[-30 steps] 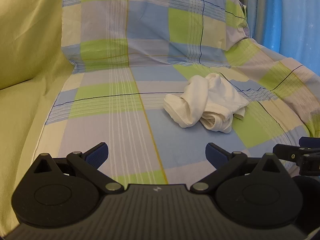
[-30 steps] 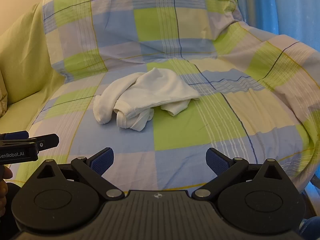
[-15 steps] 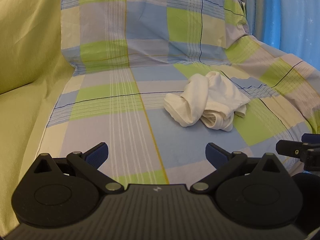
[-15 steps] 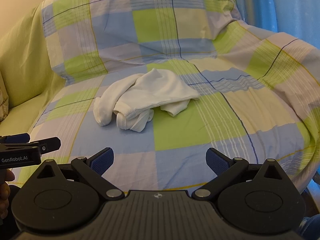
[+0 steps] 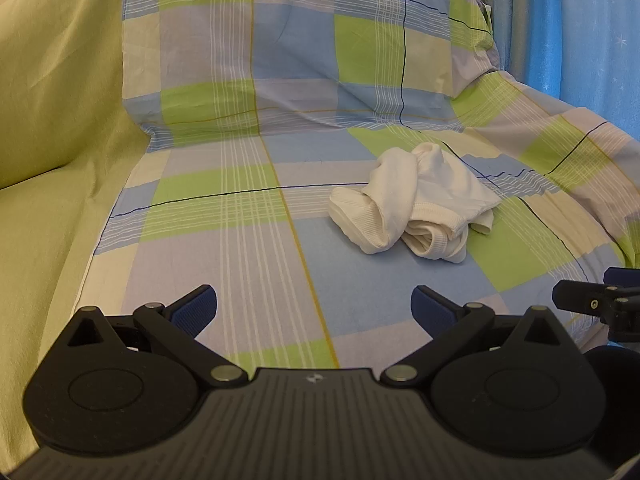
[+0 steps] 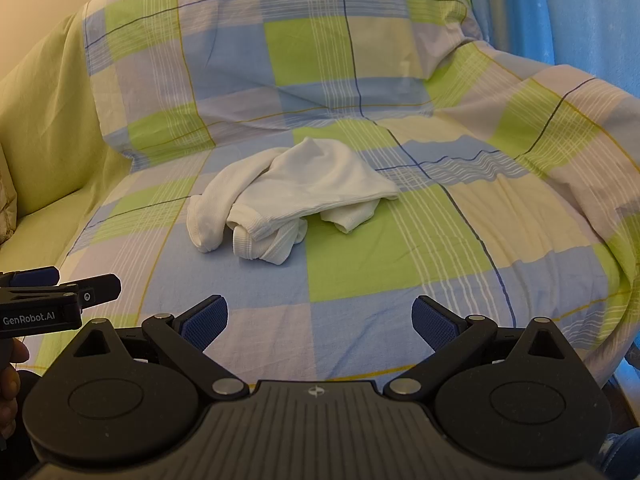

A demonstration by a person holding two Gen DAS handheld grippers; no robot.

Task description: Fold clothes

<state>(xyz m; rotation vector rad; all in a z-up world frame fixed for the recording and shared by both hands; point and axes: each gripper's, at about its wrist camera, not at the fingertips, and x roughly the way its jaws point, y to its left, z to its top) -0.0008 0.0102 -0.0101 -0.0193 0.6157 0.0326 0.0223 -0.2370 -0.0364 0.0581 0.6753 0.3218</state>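
- Left wrist view: the left gripper [image 5: 314, 308] was spread wide, its two blue pads far apart with nothing between them, held above the near part of the seat.
- The seat was covered by a checked sheet [image 5: 248, 240] in blue, green and pale lilac, which also ran up over the backrest at the far side.
- A crumpled white garment [image 5: 416, 206] lay on the sheet, far of the gripper and to the right of centre, well apart from both pads.
- The garment was bunched into loose rolls, with ribbed hems showing on its near side.
- A plain green cover [image 5: 48, 120] lay to the left of the sheet; blue curtains [image 5: 592, 40] hung at the far right.
- The black tip of the right gripper [image 5: 592, 304] showed at the right edge, near and low.

- Right wrist view: the right gripper [image 6: 320, 320] was likewise spread, pads wide apart and holding nothing, above the near edge of the sheet [image 6: 400, 260].
- The white garment [image 6: 296, 196] sat on the middle of the seat, slightly left of centre and far of the pads, touched by neither gripper.
- The left gripper [image 6: 80, 292] came in from the left edge, near, bearing the words "GenRobot.AI"; from this side I could not tell how its fingers stood.
- Part of a hand [image 6: 10, 376] showed below it at the left edge.
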